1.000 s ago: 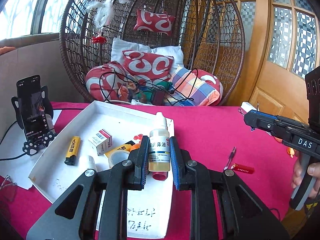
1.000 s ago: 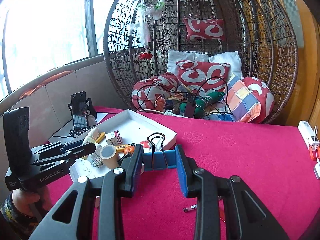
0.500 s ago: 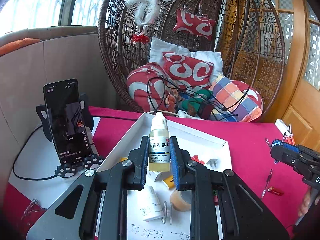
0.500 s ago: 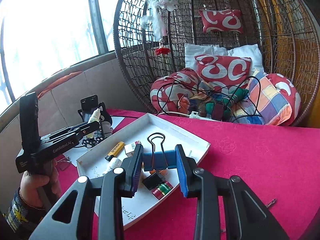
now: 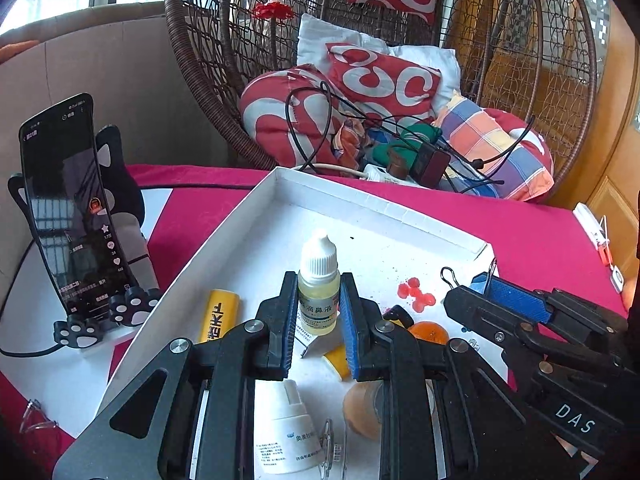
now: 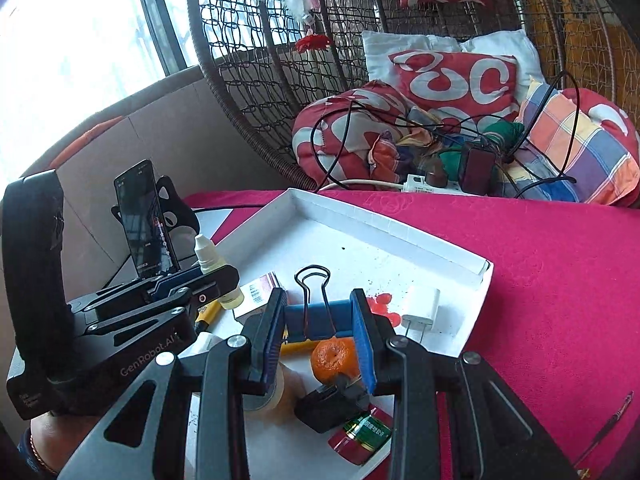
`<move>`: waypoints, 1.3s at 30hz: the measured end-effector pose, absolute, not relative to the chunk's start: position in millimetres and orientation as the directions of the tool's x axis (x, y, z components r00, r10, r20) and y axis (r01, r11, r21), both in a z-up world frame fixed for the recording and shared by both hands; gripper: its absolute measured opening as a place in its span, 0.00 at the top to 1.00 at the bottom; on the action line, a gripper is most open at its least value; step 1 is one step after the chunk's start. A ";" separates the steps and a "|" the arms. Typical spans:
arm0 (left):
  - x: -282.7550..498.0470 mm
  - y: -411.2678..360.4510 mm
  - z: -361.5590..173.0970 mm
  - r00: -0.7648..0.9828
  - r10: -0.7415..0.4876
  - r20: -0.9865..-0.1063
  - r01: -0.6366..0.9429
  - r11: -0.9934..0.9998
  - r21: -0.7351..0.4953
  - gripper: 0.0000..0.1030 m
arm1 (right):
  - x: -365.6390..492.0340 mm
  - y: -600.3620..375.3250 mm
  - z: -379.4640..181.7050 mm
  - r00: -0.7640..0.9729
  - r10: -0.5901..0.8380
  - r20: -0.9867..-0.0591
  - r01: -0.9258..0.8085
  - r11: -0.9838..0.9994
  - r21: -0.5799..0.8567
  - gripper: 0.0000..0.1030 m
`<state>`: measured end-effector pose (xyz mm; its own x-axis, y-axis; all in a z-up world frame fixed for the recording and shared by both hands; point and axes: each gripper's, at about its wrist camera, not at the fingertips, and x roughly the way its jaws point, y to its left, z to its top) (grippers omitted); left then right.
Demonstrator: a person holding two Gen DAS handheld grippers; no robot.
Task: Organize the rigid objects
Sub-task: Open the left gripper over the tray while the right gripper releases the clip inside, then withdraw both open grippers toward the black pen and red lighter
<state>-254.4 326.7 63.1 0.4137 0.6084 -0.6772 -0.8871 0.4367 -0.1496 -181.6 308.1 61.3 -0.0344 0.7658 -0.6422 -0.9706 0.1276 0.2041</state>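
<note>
Hovering over the white tray (image 5: 372, 200), the left gripper (image 5: 319, 312) pinches an upright dropper bottle (image 5: 319, 284) between nearly closed jaws; beside it, the right gripper (image 6: 320, 330) clamps a blue binder clip (image 6: 318, 316), also above the tray.

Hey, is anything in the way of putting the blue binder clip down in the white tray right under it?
Yes. Directly below the blue binder clip held in the right claw, the white tray holds an orange mandarin, a black binder clip and a tape roll. The bare floor farther back looks free.
</note>
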 end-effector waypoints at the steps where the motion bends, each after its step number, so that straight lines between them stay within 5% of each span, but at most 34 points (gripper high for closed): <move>1: -254.6 328.5 62.5 0.408 0.610 -0.680 -0.890 0.431 -0.148 0.81 | -183.4 310.4 58.7 -0.026 0.761 -0.648 -0.973 0.128 0.190 0.69; 17: -260.6 332.0 66.5 0.360 0.644 -0.675 -0.915 0.386 -0.119 0.77 | -196.9 316.9 38.1 0.017 0.720 -0.693 -0.984 0.135 0.117 0.68; 18: -262.5 331.8 68.0 0.361 0.646 -0.673 -0.915 0.383 -0.125 0.73 | -198.2 315.1 38.9 0.021 0.723 -0.691 -0.985 0.134 0.110 0.68; 19: -264.5 331.0 69.4 0.360 0.648 -0.671 -0.917 0.378 -0.128 0.48 | -199.5 312.3 40.4 0.023 0.730 -0.683 -0.986 0.130 0.105 0.66; 20: -266.2 329.6 71.2 0.355 0.658 -0.664 -0.920 0.370 -0.126 0.12 | -200.9 309.3 42.7 0.023 0.740 -0.672 -0.987 0.124 0.102 0.55; 21: -268.2 327.3 73.3 0.349 0.674 -0.651 -0.925 0.361 -0.121 0.00 | -202.0 306.0 45.4 0.019 0.752 -0.659 -0.988 0.115 0.102 0.29; 23: -269.9 322.5 77.5 0.313 0.710 -0.631 -0.938 0.335 -0.088 0.00 | -205.4 297.6 51.9 0.017 0.785 -0.620 -0.991 0.098 0.096 0.00; 30: -277.2 286.7 100.0 0.343 0.751 -0.565 -0.936 0.324 -0.138 0.00 | -220.5 269.1 63.0 0.042 0.827 -0.561 -0.998 0.057 0.010 0.00; 39: -261.5 241.3 124.6 0.445 0.743 -0.500 -0.892 0.417 -0.174 0.00 | -208.2 223.3 69.6 0.040 0.842 -0.538 -0.993 0.093 0.071 0.00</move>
<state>-261.5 241.3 124.6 0.4447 0.7434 -0.4996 -0.8921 0.4171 -0.1736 -208.2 223.3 69.6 0.0401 0.8423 -0.5375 -0.9932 0.0926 0.0710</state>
